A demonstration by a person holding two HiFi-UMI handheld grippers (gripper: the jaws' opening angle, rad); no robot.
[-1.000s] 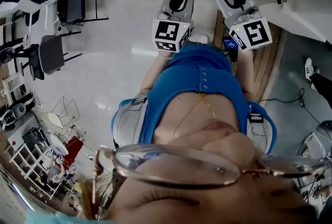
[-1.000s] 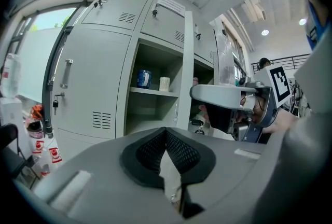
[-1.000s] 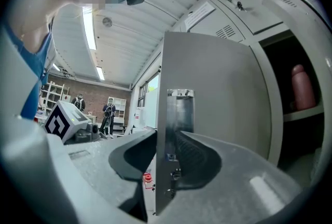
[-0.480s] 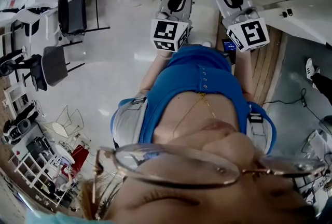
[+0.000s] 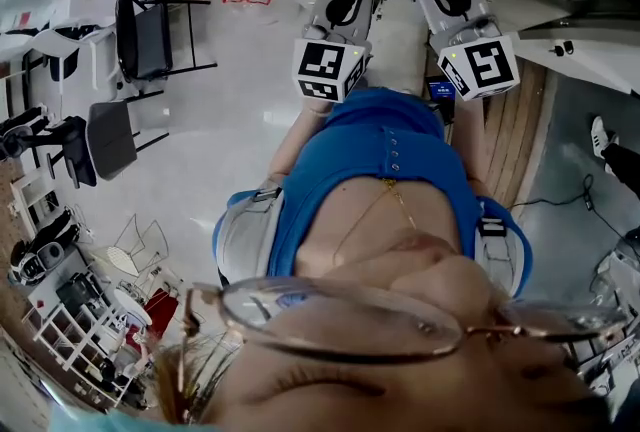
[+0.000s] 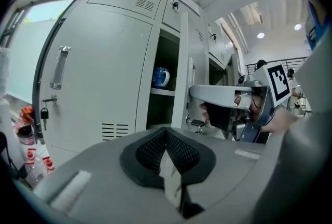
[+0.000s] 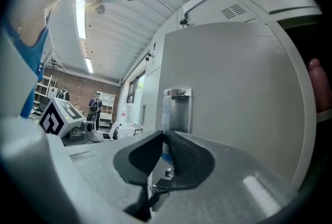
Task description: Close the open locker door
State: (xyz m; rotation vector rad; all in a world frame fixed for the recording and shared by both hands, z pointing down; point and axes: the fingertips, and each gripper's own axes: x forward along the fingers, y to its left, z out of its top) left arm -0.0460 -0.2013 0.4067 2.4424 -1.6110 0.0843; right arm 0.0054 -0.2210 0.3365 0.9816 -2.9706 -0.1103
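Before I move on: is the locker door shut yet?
Open. The locker door stands out from its frame, exposing the compartment and a blue mug on the shelf.

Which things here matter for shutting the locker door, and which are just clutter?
Job:
- door
- handle
- open locker

Clutter:
- mug, on the shelf inside
- chairs
- shut locker alongside
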